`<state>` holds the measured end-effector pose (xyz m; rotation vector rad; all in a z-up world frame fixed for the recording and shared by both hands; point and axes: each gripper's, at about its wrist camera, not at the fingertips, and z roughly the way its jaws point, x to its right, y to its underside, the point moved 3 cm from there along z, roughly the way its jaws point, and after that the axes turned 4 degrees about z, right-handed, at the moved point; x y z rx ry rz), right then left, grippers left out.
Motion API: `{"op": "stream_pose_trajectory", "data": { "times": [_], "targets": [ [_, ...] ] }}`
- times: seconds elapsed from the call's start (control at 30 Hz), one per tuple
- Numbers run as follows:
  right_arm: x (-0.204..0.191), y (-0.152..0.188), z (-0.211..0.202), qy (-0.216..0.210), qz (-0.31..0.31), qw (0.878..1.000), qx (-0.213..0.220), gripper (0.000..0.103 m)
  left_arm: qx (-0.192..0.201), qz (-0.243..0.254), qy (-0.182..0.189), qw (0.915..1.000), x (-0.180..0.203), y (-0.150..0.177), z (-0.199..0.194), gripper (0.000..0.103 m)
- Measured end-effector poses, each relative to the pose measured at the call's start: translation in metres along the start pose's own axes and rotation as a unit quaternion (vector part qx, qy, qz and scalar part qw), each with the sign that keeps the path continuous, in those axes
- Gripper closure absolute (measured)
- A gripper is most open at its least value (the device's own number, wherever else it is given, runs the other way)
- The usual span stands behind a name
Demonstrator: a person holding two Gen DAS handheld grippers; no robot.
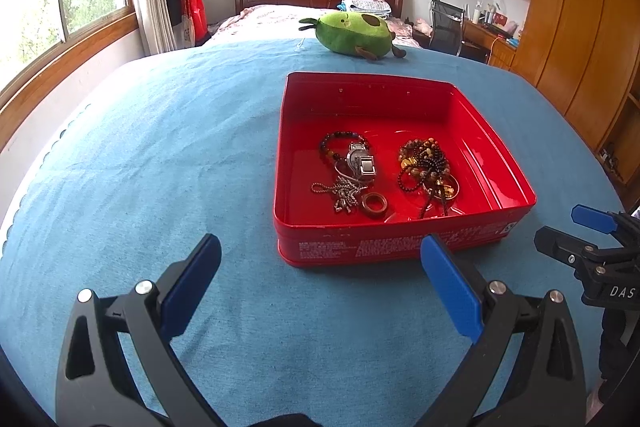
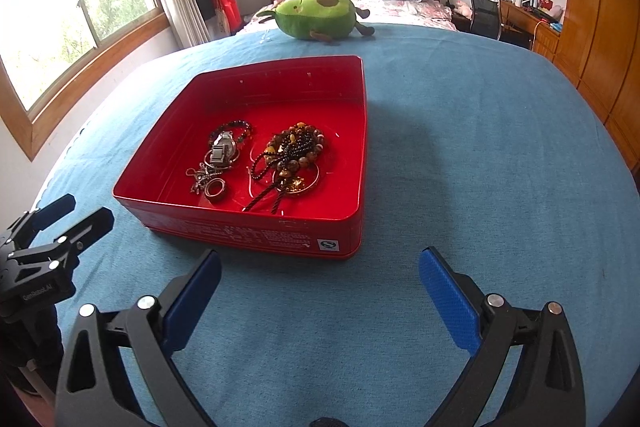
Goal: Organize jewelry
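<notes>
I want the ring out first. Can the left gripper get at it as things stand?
Probably yes: the left gripper is open, the red tin has no lid, and the ring lies uncovered near the front wall, beside the chain.

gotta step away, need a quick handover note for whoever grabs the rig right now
Left gripper: open, empty, in front of the red tin.
Right gripper: open, empty, also short of the tin.
In the tin: watch, silver chain, ring, bead bracelets.
Done: all visible jewelry is in the tin; none on the blue cloth.
Left: untangling or sorting, if wanted.
</notes>
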<state>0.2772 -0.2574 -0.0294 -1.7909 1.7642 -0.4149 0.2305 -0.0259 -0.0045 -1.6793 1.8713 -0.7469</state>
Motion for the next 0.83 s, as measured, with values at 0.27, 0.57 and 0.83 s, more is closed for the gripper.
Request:
{"op": "stream_pose_trajectory", "data": {
  "times": [0.27,0.57,0.83],
  "targets": [
    [0.0005,0.0007,0.0007,0.000,0.000,1.000,0.000,0.004,-0.003,-0.001,0.005,1.0000,0.0004,-0.0003,0.0014,0.004],
    [0.0010,0.0023,0.0011,0.001,-0.001,1.000,-0.001,0.004,-0.002,-0.001,0.008,1.0000,0.0003,-0.0005,-0.0001,0.004],
    [0.0013,0.0030,0.0037,0.002,-0.002,1.000,-0.004,0.004,-0.005,-0.002,0.004,1.0000,-0.0001,-0.0003,0.0004,0.004]
  ]
}}
